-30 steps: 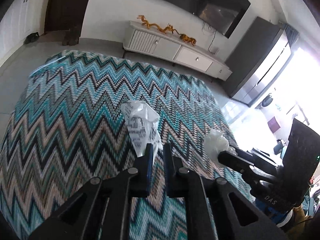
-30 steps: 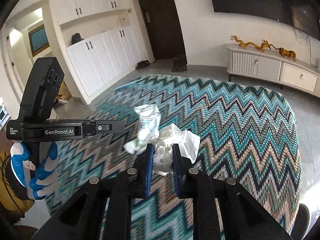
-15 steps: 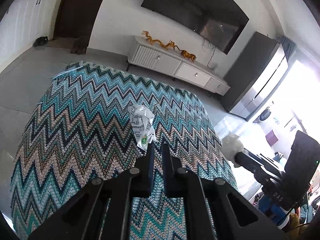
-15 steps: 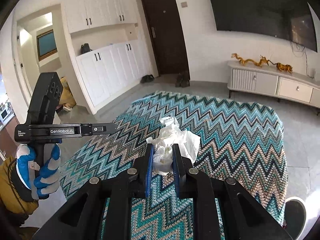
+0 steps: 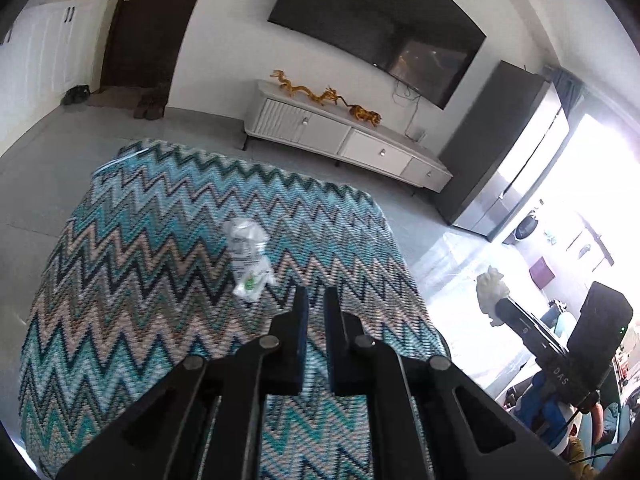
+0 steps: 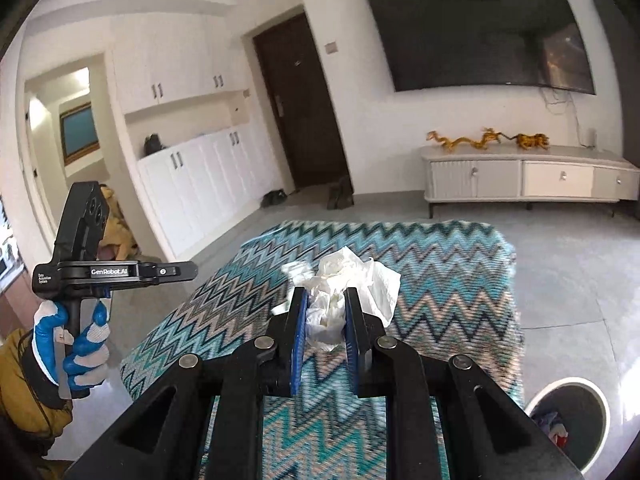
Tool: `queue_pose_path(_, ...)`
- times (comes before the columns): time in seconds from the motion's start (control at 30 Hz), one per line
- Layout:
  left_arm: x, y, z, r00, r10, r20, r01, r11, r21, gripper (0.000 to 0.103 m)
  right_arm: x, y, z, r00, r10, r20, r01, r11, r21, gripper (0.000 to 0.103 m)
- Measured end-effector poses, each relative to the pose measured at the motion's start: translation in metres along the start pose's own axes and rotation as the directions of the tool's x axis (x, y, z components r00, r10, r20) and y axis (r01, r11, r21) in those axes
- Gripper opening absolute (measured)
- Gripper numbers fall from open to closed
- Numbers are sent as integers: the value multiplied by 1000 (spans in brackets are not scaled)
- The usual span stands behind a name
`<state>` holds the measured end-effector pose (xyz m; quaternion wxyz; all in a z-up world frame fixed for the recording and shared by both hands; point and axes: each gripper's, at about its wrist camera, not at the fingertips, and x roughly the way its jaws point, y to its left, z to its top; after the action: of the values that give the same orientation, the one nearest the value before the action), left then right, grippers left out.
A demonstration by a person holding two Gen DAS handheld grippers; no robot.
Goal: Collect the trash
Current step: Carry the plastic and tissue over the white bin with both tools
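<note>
A crumpled clear plastic wrapper (image 5: 247, 258) with print lies on the zigzag rug (image 5: 160, 264), below and left of my left gripper (image 5: 315, 300), which is shut and empty, raised well above the rug. My right gripper (image 6: 326, 304) is shut on a crumpled white tissue (image 6: 348, 284) and holds it high over the rug (image 6: 440, 264). The tissue also shows in the left wrist view (image 5: 491, 286) at the right. The wrapper peeks out behind the tissue in the right wrist view (image 6: 294, 270). A round bin (image 6: 572, 420) with trash inside stands on the floor at the lower right.
A white TV cabinet (image 5: 344, 142) with gold dragon figures stands against the far wall under a wall TV (image 6: 476, 32). White cupboards (image 6: 200, 184) and a dark door (image 6: 300, 108) are at the left. Grey floor surrounds the rug.
Both grippers have risen away from the rug. The wrapper that was between the left fingers now lies on the rug. The right gripper still holds the tissue.
</note>
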<state>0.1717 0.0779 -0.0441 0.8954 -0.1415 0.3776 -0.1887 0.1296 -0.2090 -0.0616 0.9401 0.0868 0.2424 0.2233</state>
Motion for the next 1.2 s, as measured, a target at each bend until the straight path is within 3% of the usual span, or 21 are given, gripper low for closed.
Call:
queue_pose_path(0.2,30,-51,8,997,-63,-46,66,996,68,7,-44,-58,-8,993,-103,54,98,992,81,17)
queue_pose_path(0.4,83,-123,10,980,-135,-146,157,976,152,7,-84,-126,-26,969,-237,73,220,957,190,17)
queue_pose_path(0.63,159,-230,-2,935,-213,-285,288,923,255,7,-103,-206,-65,938,-347,7,327,889,319,17)
queue_pose_path(0.87,243,-315,-37,885,-210,-415,362,871,331,7,-85,-269,-106,927,-362,-101,370,836,405,18)
queue_pose_path(1.03,286,-336,-61,853,-207,-480,391,862,322,7,-68,-307,-135,921,-355,-164,389,799,458,18)
queue_pose_path(1.2,291,-313,-58,868,-184,-461,347,888,301,7,-61,-325,-149,917,-353,-185,398,784,476,18)
